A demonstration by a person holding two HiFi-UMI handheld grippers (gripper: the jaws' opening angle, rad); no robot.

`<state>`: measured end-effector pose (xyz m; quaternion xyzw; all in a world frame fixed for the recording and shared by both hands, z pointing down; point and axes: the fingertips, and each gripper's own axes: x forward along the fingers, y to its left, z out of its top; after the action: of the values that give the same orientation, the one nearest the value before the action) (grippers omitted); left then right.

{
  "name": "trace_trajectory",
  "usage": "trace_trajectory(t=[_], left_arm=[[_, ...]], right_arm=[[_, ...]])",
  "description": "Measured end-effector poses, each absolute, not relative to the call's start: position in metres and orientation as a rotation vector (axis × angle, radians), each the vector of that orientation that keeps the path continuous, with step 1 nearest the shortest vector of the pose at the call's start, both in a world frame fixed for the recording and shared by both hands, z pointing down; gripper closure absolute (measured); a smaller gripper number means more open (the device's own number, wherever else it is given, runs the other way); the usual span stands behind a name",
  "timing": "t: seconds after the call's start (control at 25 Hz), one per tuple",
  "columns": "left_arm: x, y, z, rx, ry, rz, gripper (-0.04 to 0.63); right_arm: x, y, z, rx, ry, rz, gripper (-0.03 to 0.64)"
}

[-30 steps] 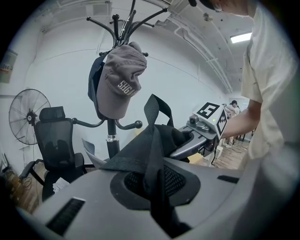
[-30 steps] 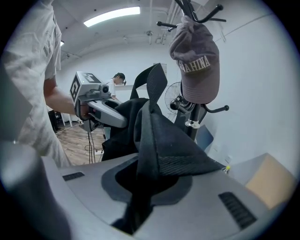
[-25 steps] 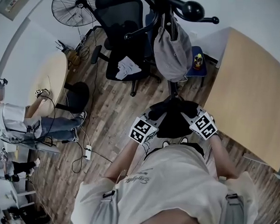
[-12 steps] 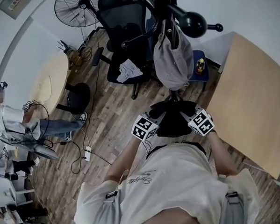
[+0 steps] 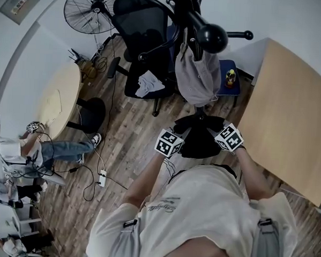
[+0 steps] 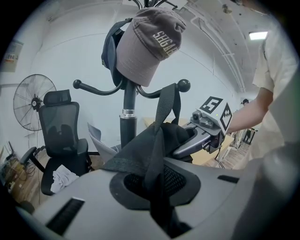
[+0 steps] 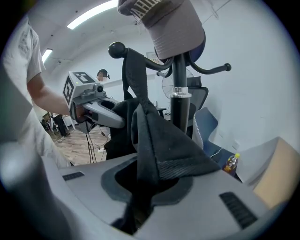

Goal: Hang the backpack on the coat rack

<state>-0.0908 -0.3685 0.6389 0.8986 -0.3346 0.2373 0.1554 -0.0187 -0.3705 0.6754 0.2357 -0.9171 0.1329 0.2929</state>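
Note:
Both grippers hold the black backpack (image 5: 200, 139) between them, in front of the person's chest. My left gripper (image 6: 157, 190) is shut on its fabric, and so is my right gripper (image 7: 143, 185). In the head view the left gripper (image 5: 180, 134) and the right gripper (image 5: 218, 133) flank the bag. A backpack strap (image 6: 165, 105) rises to the coat rack's hook arm by its ball knob (image 6: 183, 85) and appears to loop over it. The strap (image 7: 133, 79) shows the same by the knob (image 7: 116, 49). A grey cap (image 6: 147, 44) hangs on the black coat rack (image 6: 128, 117).
A black office chair (image 5: 145, 54) with a white cloth on its seat stands left of the rack, with a floor fan (image 5: 94, 11) behind it. A wooden table (image 5: 293, 111) is at the right, a round table (image 5: 57, 98) and a seated person (image 5: 19, 153) at the left. Cables lie on the floor.
Both grippers and the backpack have sunk a little and drawn slightly closer to the rack's pole. The seated person at the left has shifted lower in the view.

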Motion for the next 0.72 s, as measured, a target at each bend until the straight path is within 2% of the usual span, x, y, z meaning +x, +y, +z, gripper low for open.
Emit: trace_trajectory(t=[0.48, 0.72], left_arm=[[-0.086, -0.384, 0.649, 2.596, -0.939, 0.706, 0.548], [-0.086, -0.383, 0.647, 2.586, -0.981, 0.699, 0.524]], right_arm=[[-0.015, -0.385, 0.686, 0.67, -2.441, 0.432, 0.537], [-0.005, -0.381, 0.678, 0.742, -2.432, 0.422, 0.452]])
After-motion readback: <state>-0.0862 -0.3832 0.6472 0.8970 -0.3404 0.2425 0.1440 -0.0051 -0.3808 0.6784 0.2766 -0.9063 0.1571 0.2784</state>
